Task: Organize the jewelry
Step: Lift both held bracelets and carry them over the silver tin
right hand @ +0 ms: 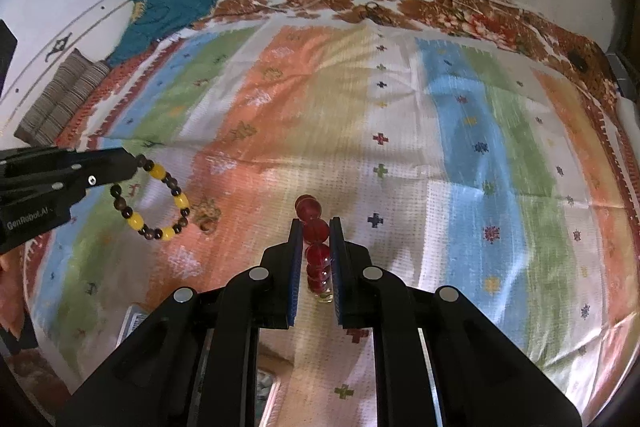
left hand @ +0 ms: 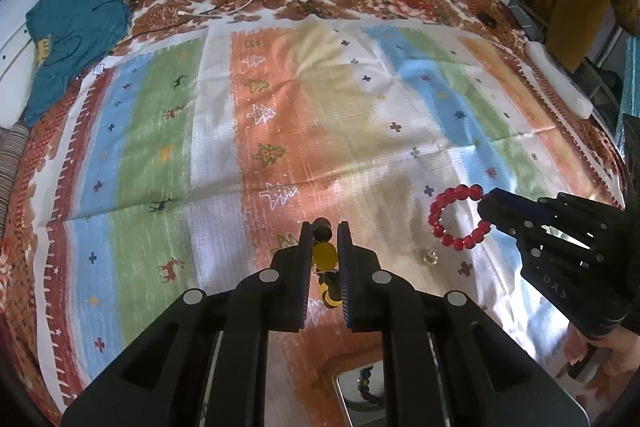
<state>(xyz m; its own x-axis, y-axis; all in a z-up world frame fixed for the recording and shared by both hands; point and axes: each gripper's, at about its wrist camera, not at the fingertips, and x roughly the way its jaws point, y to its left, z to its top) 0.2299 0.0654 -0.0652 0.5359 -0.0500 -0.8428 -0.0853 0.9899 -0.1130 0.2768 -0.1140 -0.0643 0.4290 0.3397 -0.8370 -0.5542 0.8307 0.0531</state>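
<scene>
The left tool [left hand: 325, 227] pinches a yellow-and-brown bead bracelet [right hand: 154, 201]; the right tool [right hand: 314, 223] pinches a red bead bracelet [left hand: 458, 215] above the bed [left hand: 224, 107].

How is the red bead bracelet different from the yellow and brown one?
The red bracelet has beads of one colour; the yellow and brown bracelet mixes yellow beads with smaller dark ones. The right gripper holds the red bracelet, the left gripper the other. Both are bead rings hanging off the cloth.
</scene>
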